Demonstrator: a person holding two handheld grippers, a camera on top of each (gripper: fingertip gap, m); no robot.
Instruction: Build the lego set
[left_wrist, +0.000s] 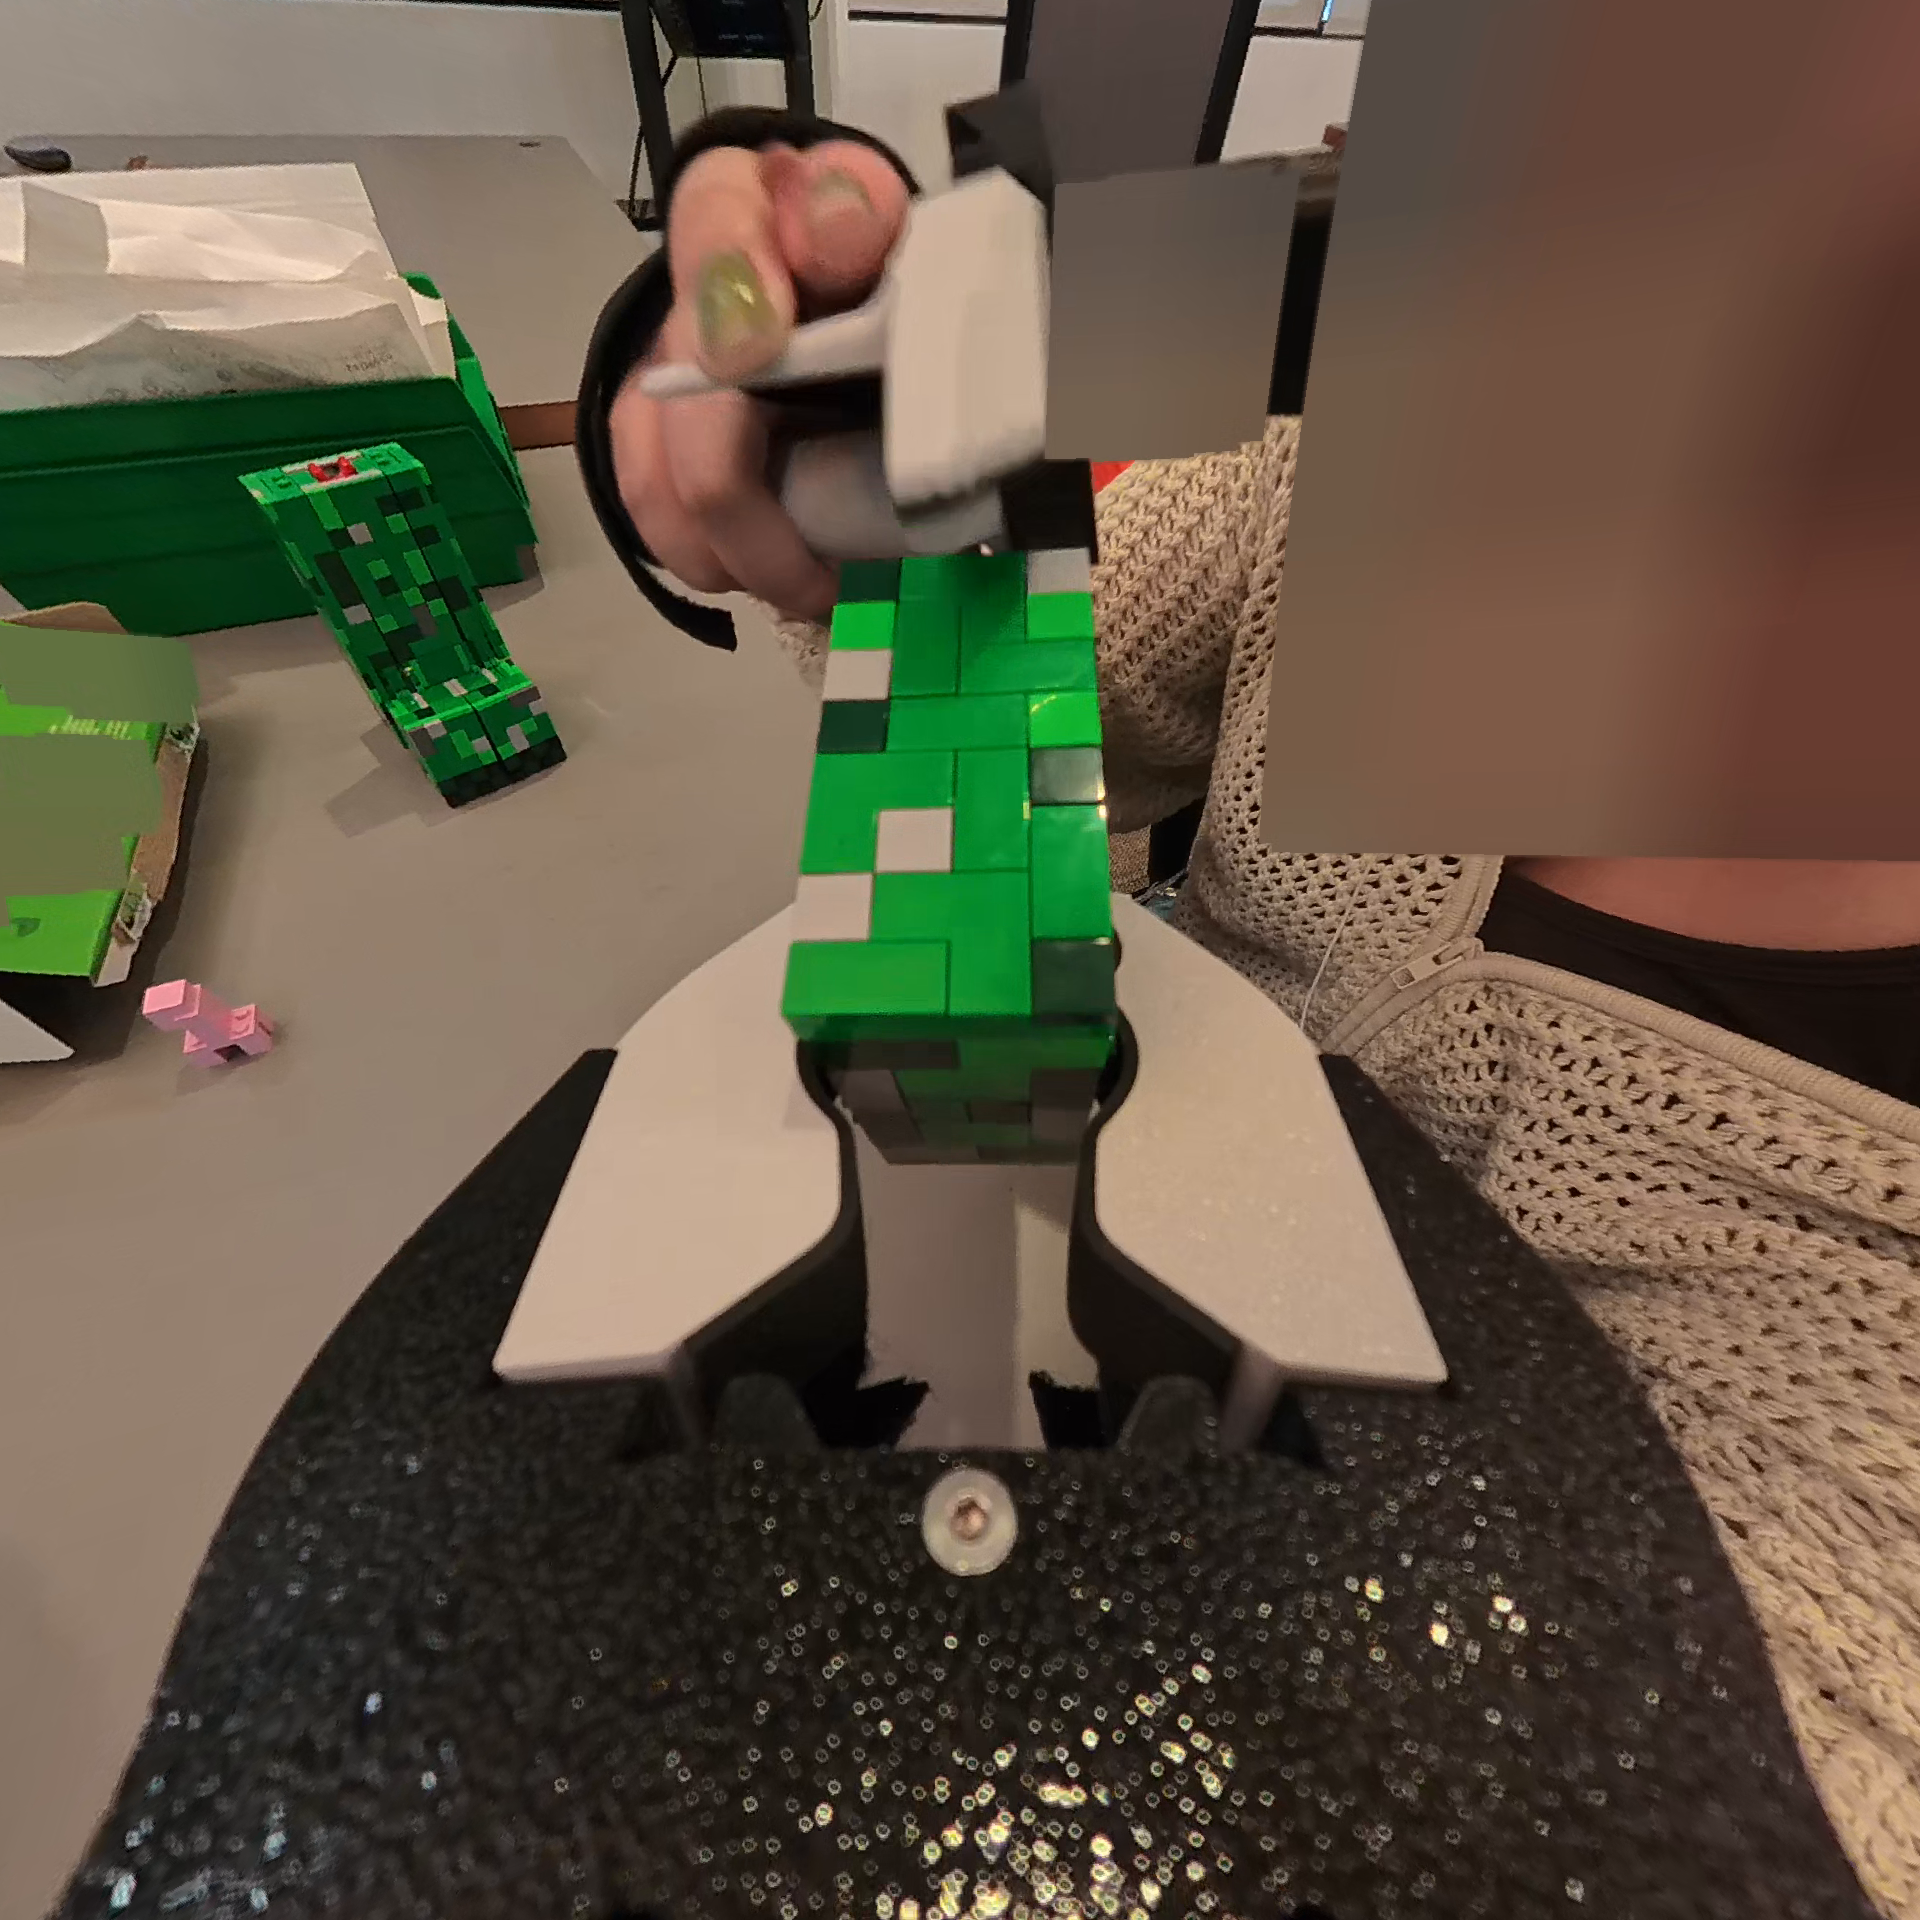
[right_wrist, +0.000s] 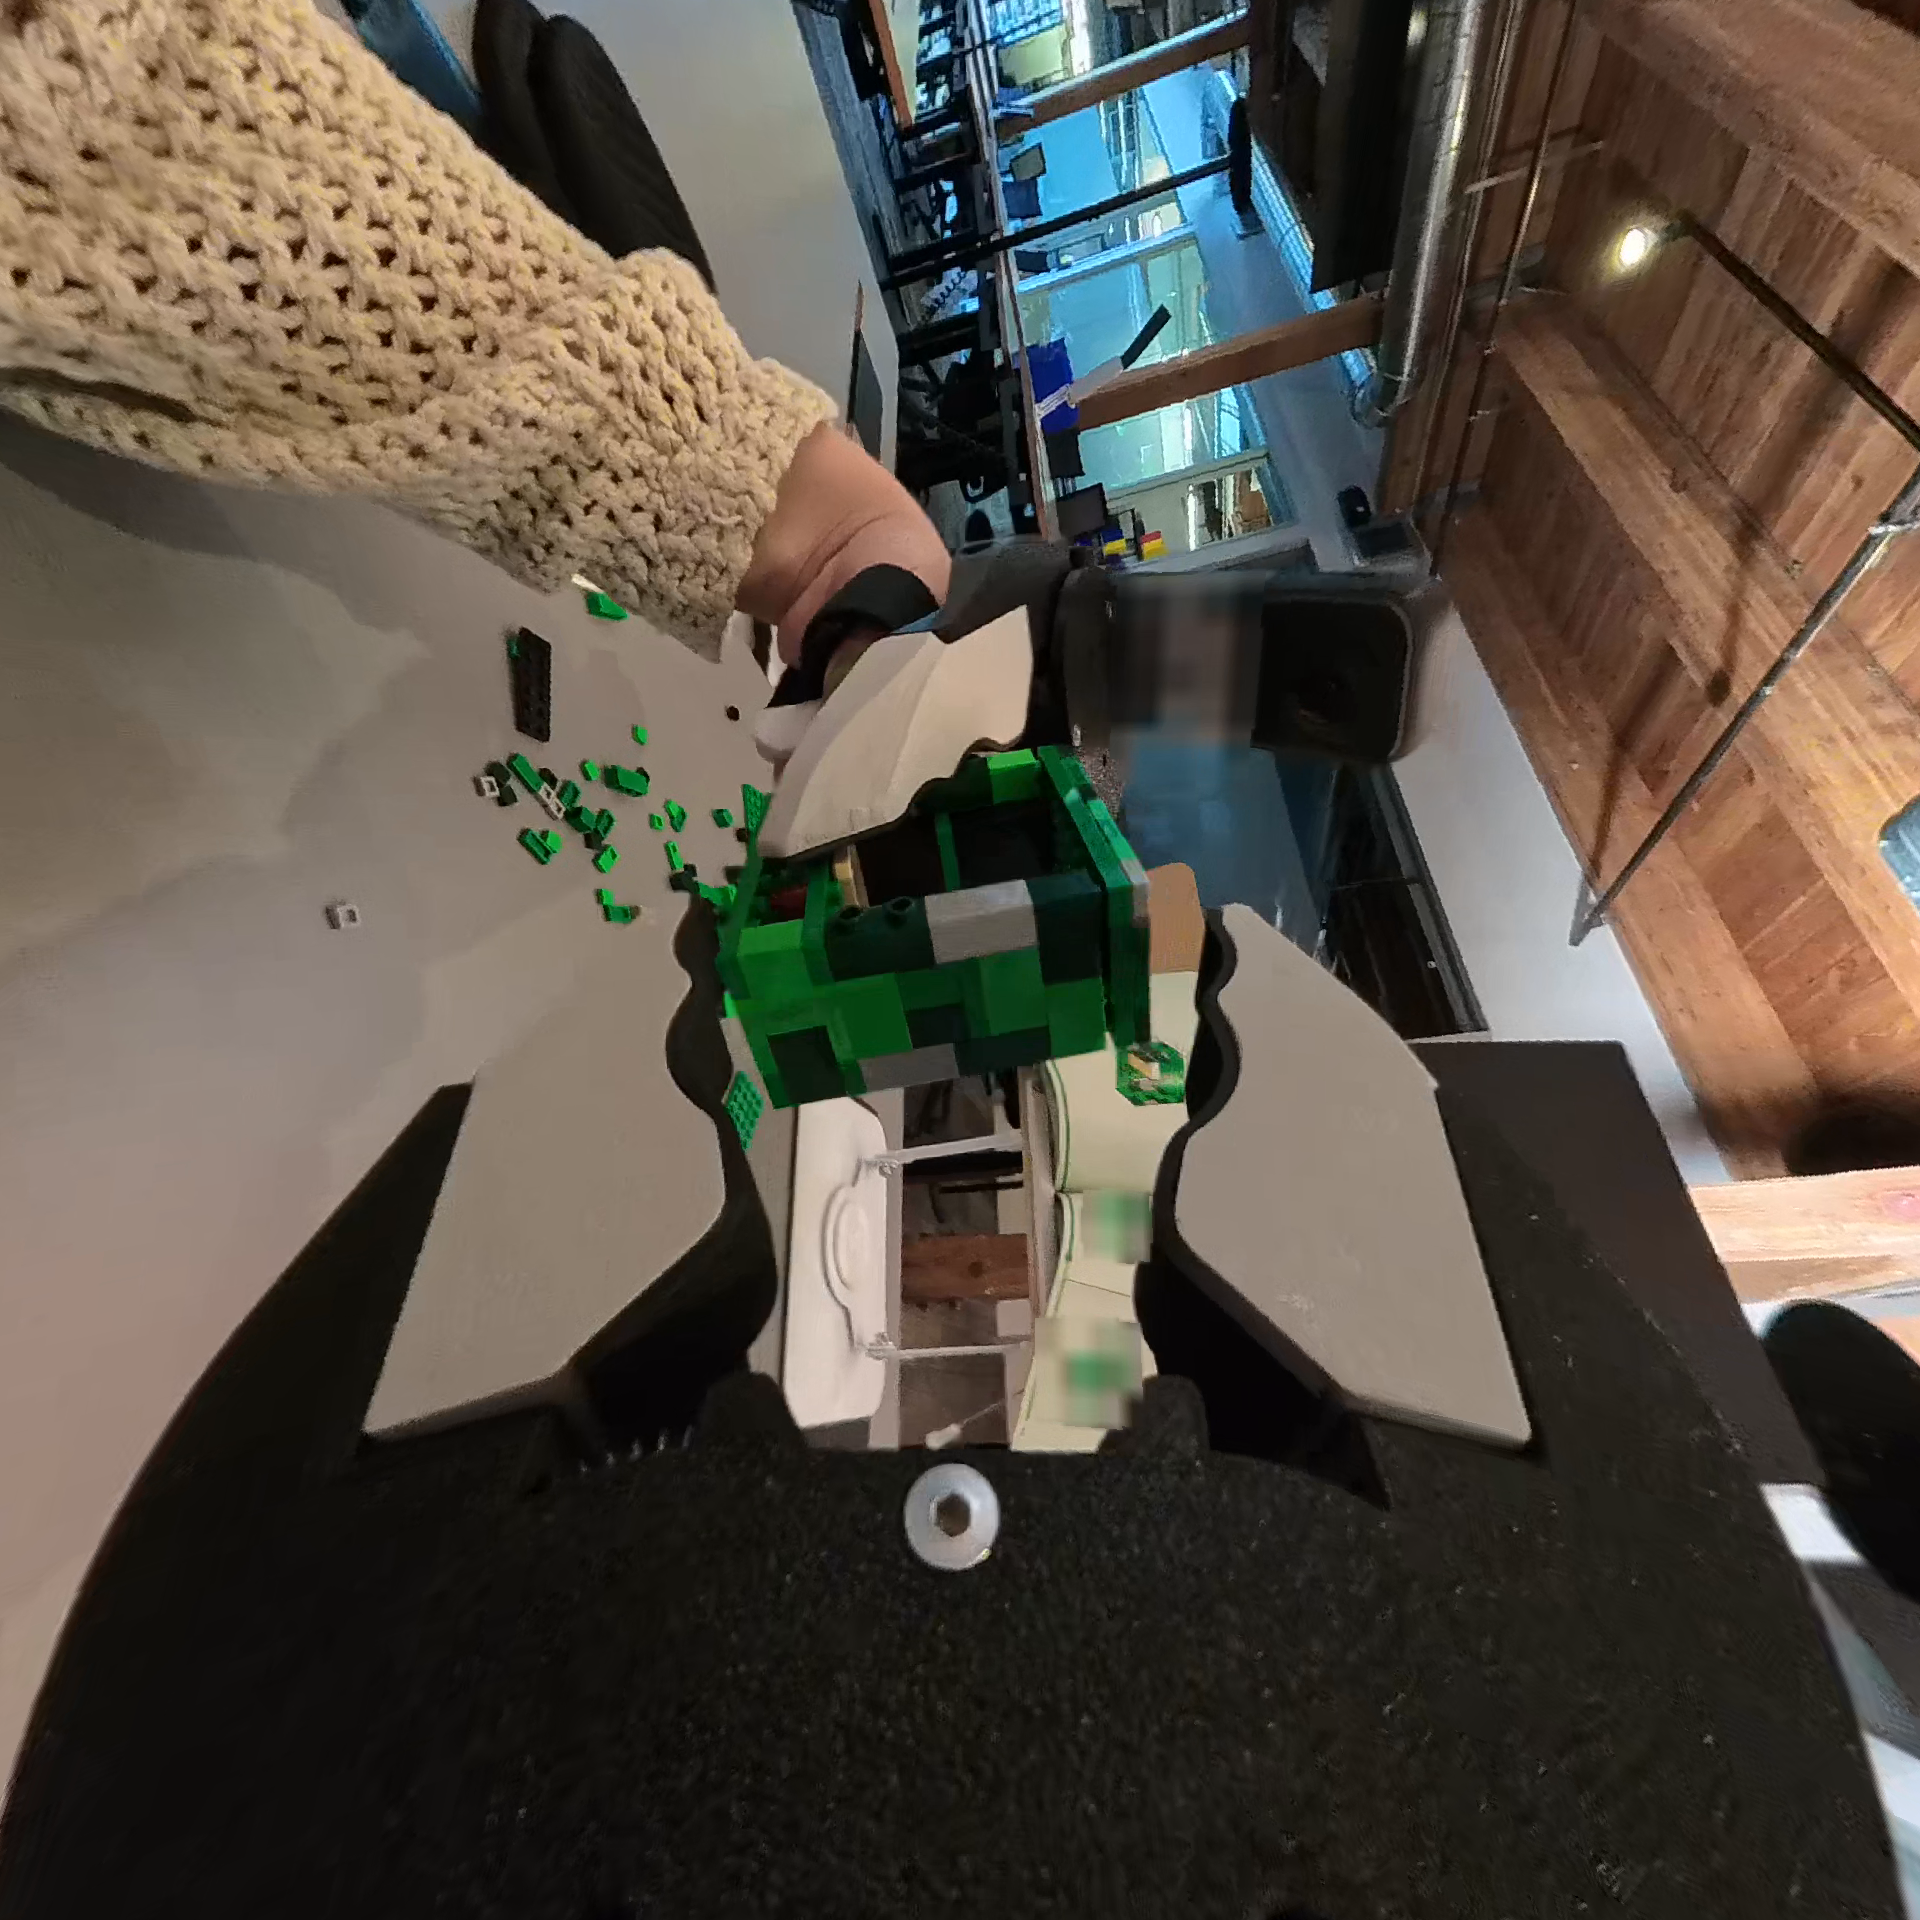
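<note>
A green, grey and black pixel-pattern lego block (left_wrist: 951, 790) is held in the air over the table. My left gripper (left_wrist: 956, 1039) is shut on its near end, one white finger on each side. The block's open, hollow side shows in the right wrist view (right_wrist: 935, 966). My right gripper (right_wrist: 956, 987) straddles that block with its jaws apart; a gap shows at the right finger. In the left wrist view the right gripper (left_wrist: 966, 364) is blurred at the block's far end, with a hand (left_wrist: 727, 343) on it. The left gripper also shows in the right wrist view (right_wrist: 894, 727).
A built green lego body with feet (left_wrist: 400, 623) stands on the grey table (left_wrist: 416, 1039). A green box (left_wrist: 208, 488) holds a white paper bag. A small pink lego figure (left_wrist: 208, 1023) lies near a cardboard box. Loose green pieces (right_wrist: 592, 821) and a black plate (right_wrist: 532, 686) are scattered. Left tips and right tips are each some 30 cm from the black plate (right_wrist: 532, 686).
</note>
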